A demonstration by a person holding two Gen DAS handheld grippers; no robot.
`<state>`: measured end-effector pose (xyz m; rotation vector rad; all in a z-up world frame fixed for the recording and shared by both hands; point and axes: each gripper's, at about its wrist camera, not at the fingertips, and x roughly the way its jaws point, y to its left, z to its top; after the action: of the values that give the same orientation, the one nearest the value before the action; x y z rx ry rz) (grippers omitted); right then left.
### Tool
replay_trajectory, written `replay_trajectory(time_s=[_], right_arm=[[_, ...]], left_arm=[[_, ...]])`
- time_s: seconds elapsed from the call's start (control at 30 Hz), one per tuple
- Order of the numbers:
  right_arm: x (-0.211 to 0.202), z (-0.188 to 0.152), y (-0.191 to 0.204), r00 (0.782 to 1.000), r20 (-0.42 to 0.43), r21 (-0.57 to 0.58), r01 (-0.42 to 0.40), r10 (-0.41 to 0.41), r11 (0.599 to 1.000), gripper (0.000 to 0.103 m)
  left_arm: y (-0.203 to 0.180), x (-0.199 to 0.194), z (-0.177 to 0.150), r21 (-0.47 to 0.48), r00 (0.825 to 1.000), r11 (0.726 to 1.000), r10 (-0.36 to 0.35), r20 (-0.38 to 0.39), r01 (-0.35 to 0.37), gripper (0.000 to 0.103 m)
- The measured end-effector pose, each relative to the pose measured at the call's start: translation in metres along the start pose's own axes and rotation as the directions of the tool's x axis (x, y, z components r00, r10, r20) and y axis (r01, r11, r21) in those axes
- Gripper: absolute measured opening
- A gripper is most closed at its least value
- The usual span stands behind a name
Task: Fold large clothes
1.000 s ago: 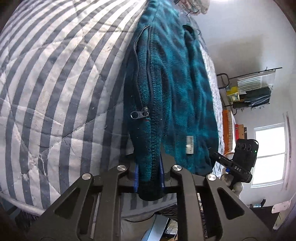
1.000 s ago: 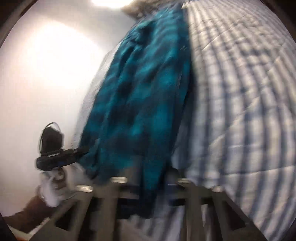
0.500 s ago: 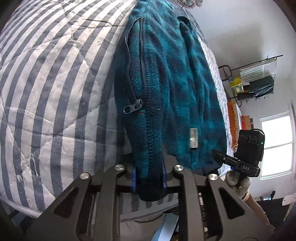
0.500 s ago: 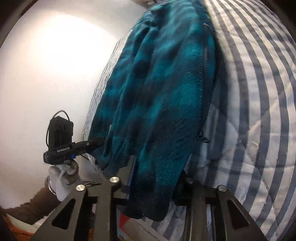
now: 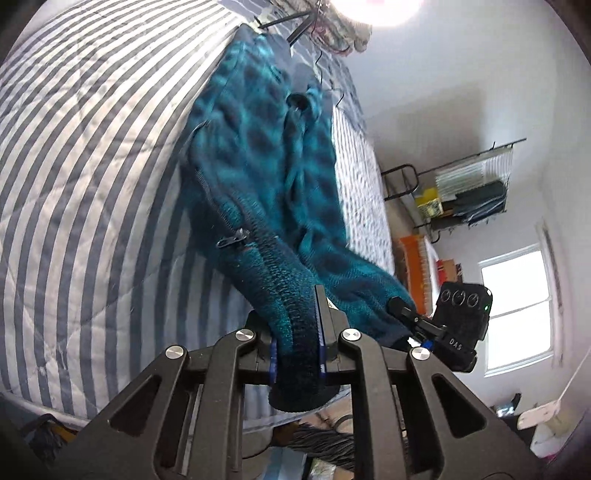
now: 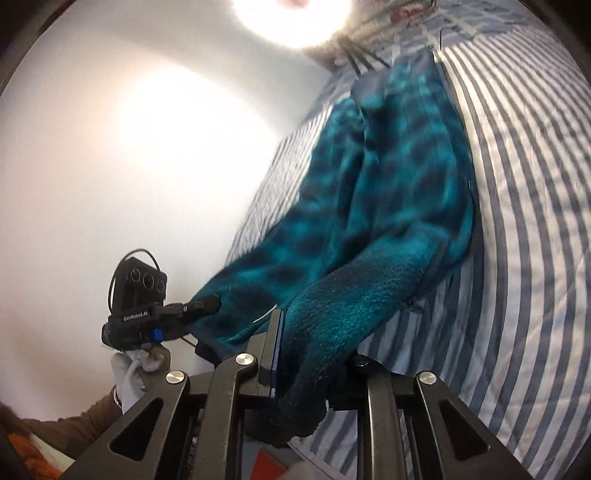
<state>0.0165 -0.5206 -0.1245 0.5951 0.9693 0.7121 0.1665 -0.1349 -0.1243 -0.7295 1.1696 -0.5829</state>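
Observation:
A teal fleece jacket (image 5: 258, 177) with a dark zipper lies lengthways on a blue-and-white striped bed quilt (image 5: 92, 184). My left gripper (image 5: 297, 343) is shut on its near hem edge and holds that end lifted off the bed. My right gripper (image 6: 306, 354) is shut on the other corner of the same hem, also lifted; the jacket (image 6: 388, 206) stretches away from it toward the headboard. Each view shows the other gripper (image 5: 443, 325) (image 6: 147, 317) beside the hem.
The striped quilt (image 6: 535, 258) fills the bed. A metal rack (image 5: 472, 184) with clothes and a window (image 5: 517, 306) stand by the far wall in the left view. A white wall (image 6: 110, 166) and a bright ceiling light (image 6: 291, 18) show in the right view.
Both grippers have risen and pulled the jacket's hem up off the bed. The cameras tilted upward, so more wall and the ceiling light show. The jacket now hangs slack between hem and bed.

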Motion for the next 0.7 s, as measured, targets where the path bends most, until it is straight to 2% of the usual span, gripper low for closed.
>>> replay_trajectory(time_s=[0.13,0.2,0.43,0.7], right_arm=[[-0.006,0.023,-0.004,0.999,0.053,0.047,0.004,-0.007,0.999,0.017],[-0.003,0.036,-0.006,0.997,0.059,0.057,0.04,-0.043,0.998,0.016],[0.03,0.084,-0.015,0.99,0.041,0.074,0.131,-0.135,0.989,0.016],[0.063,0.116,-0.056,0.989,0.011,0.171,0.146,-0.15,0.974,0.016]], left_arm=[[-0.006,-0.003,0.027,-0.02,1.0,1.0,0.011,0.026,-0.01,0.013],[-0.006,-0.001,0.041,-0.036,1.0,0.999,0.011,0.028,-0.01,0.013],[-0.003,0.026,0.084,-0.054,0.997,0.996,0.067,0.047,-0.065,0.013],[0.014,0.071,0.121,-0.077,0.994,0.991,0.11,0.022,-0.108,0.013]])
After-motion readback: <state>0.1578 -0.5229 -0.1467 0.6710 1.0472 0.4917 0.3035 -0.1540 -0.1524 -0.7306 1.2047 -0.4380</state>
